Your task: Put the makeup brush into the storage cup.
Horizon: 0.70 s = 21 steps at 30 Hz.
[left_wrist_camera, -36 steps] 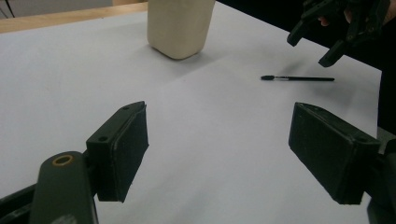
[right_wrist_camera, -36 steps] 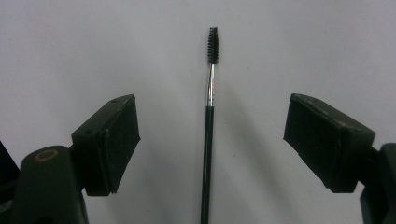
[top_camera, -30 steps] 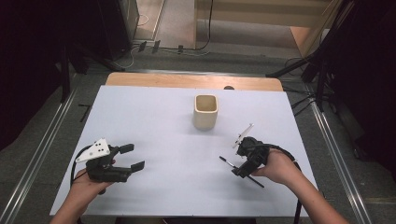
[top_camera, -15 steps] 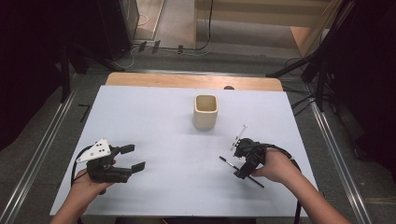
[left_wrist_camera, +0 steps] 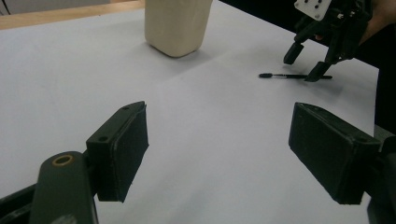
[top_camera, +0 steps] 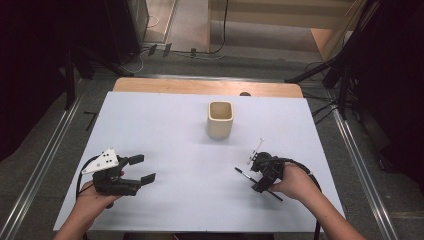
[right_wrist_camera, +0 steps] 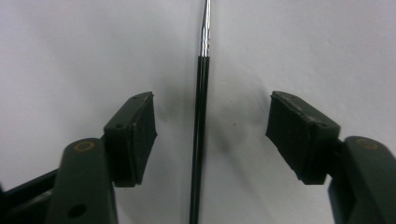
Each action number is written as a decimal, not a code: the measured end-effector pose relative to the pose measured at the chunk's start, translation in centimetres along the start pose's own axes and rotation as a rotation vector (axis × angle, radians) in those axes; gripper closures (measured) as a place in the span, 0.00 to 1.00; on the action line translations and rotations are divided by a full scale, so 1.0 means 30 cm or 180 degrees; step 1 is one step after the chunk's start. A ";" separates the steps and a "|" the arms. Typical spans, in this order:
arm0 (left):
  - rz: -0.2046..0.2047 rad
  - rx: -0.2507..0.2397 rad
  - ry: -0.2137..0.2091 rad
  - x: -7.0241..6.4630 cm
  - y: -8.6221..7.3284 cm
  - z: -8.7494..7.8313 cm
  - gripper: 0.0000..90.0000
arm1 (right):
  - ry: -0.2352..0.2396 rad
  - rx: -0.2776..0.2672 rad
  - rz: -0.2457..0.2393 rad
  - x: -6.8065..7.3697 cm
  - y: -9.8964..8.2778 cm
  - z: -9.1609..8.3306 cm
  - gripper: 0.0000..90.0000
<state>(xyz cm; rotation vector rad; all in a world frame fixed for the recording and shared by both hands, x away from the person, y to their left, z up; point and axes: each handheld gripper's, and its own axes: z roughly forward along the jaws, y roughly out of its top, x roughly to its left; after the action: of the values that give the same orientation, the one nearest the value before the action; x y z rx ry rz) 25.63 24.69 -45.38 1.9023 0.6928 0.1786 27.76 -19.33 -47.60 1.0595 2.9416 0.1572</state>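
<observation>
Item 1: my right gripper (top_camera: 261, 174), at the near right of the white table (top_camera: 165, 130), tipped down over a thin black brush (right_wrist_camera: 201, 140). Its 2 jaws have just been closing and now stand part open, 1 on each side of the brush handle, neither pad touching it. In the right gripper view the handle runs straight up the middle of the gap and turns to a silver ferrule at the far end.

Item 2: the brush, lying flat on the table at the near right. In the high view its dark tip pokes out to the left of my right gripper and its tail end runs back under my right hand (top_camera: 295, 182). In the left gripper view it lies beneath that gripper's jaws, bristle end pointing left.

Item 3: my left gripper (top_camera: 142, 169), at the near left, held level just above the table, jaws wide with nothing between them, well apart from the brush.

Item 4: 1 cream cup (top_camera: 220, 120), upright, far centre of the table, well apart from both grippers.
</observation>
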 end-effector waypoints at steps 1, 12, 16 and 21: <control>0.0003 -0.0001 0.0000 0.000 0.000 0.000 0.23 | -0.0025 0.0032 -0.0012 0.000 -0.002 0.004 0.41; 0.0013 0.0009 -0.0003 0.000 0.000 0.001 0.23 | -0.0090 0.0083 -0.0011 0.006 0.018 0.014 0.65; 0.0014 0.0028 -0.0001 -0.002 0.001 0.000 0.23 | -0.0089 0.0196 -0.0053 0.011 0.040 0.014 0.75; 0.0015 0.0025 -0.0004 -0.001 0.000 0.001 0.23 | -0.0059 0.0294 -0.0088 0.023 0.057 0.013 0.95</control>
<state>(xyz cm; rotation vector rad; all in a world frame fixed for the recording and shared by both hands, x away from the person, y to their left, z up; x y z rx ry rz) 25.62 24.65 -45.38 1.9115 0.6892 0.1780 28.33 -17.54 -47.81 1.0239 2.9716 0.0110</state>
